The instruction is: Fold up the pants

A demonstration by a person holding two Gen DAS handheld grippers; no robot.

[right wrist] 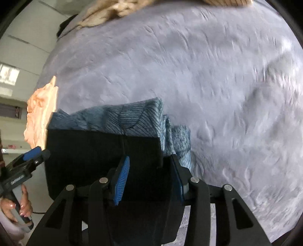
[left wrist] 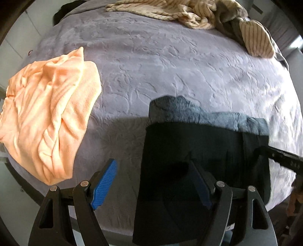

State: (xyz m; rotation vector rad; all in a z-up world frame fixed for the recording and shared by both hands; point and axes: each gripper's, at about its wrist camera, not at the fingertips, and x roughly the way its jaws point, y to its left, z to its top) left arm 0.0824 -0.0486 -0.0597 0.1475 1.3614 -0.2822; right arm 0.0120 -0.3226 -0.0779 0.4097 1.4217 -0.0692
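Observation:
The black pants lie folded at the near edge of the bed, and their lower part hangs over that edge. A blue-grey patterned cloth shows from under their far side. My left gripper points down and is open: one blue pad is over the blanket, the other over the pants' left border. My right gripper hovers over the pants near their right edge. Its jaws stand apart with black cloth below the gap, and the pads are not pressing on anything. A hand holds the left gripper's handle.
A lavender-grey embossed blanket covers the bed. A crumpled peach garment lies at the left edge. Striped beige clothing is piled at the far side. The floor and a wall lie beyond the bed on the left.

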